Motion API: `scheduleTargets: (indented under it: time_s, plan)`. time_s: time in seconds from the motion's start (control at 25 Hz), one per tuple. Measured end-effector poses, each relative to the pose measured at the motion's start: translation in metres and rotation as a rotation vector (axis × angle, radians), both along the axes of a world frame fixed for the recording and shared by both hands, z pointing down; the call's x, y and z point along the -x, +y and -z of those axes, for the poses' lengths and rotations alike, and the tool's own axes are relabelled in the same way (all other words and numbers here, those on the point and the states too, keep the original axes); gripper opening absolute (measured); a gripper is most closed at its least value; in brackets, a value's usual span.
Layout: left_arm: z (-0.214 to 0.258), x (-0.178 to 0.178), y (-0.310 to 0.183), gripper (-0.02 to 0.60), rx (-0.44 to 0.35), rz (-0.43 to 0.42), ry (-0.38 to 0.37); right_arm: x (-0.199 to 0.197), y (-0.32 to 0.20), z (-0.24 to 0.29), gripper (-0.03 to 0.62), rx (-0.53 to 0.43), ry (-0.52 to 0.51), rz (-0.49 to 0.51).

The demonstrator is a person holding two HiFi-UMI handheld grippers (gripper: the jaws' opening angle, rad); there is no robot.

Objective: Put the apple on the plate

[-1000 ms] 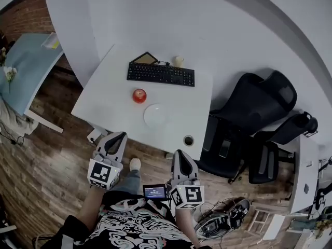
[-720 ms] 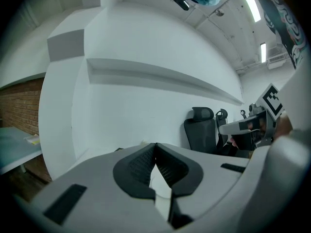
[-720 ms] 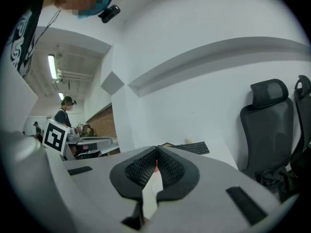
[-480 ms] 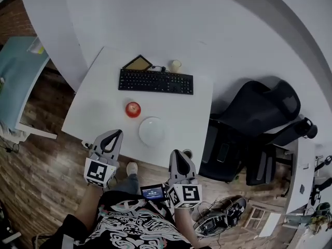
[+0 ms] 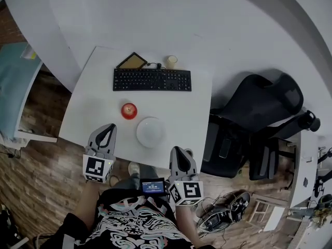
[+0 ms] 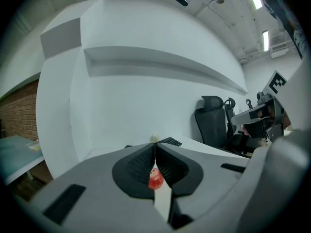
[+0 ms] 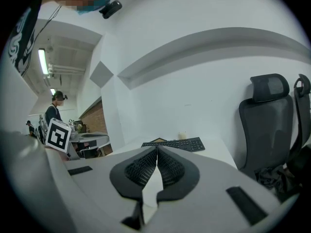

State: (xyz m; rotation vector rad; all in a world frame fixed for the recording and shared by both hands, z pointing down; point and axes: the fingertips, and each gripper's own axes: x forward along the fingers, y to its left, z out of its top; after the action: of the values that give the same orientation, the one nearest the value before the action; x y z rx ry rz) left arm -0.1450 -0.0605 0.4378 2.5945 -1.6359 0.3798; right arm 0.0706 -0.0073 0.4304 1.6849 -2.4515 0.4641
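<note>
A red apple sits on the white table, just left of a white plate. In the left gripper view the apple shows small through the gap below the meeting jaws. My left gripper is shut and empty, at the table's near edge, short of the apple. My right gripper is shut and empty too, at the near edge, right of the plate. In the right gripper view its jaws meet at the tips with nothing between them.
A black keyboard lies across the back of the table, with a tan tablet-like thing and a pale cup behind it. Black office chairs stand right of the table. A light-blue table is at the left.
Both grippers have come forward from over the wooden floor to the table's near edge. The apple and the plate have not moved on the table.
</note>
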Motion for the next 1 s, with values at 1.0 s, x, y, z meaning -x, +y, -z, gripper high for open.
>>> scheduleTargets:
  time_s: [1.0]
  plan:
    - [-0.063,-0.010,-0.063,0.019,0.121,-0.022,0.001,0.064,-0.089,-0.039,0.030,0.007,0.100,0.394]
